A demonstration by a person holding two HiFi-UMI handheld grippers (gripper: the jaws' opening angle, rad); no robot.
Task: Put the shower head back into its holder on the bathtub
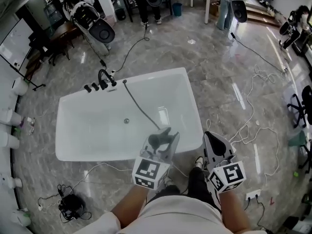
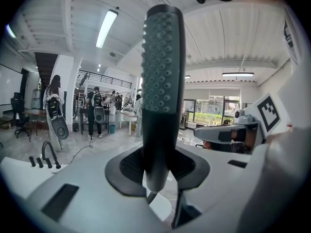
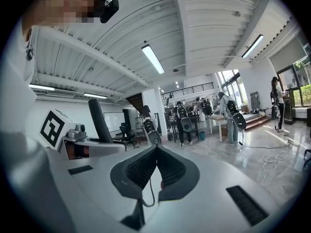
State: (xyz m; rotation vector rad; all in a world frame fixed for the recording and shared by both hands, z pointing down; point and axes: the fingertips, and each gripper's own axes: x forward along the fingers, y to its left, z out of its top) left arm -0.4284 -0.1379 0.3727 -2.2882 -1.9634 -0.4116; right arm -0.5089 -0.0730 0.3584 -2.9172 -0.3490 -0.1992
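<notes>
Two tongs were in view. Left tongs (image 2: 158, 168) gripped the shower head (image 2: 163, 81), held upright above the near rim of the bathtub (image 1: 73, 104). Right tongs (image 3: 155, 152) were closed tip to tip with nothing between them, just right of the bathtub's near corner. The hose (image 1: 141, 108) ran from the shower head across the bathtub to its far rim, beside the tap fittings (image 1: 101, 83).

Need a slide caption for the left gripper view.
Left tongs grip the grey shower head upright; tub faucet at lower left.
</notes>
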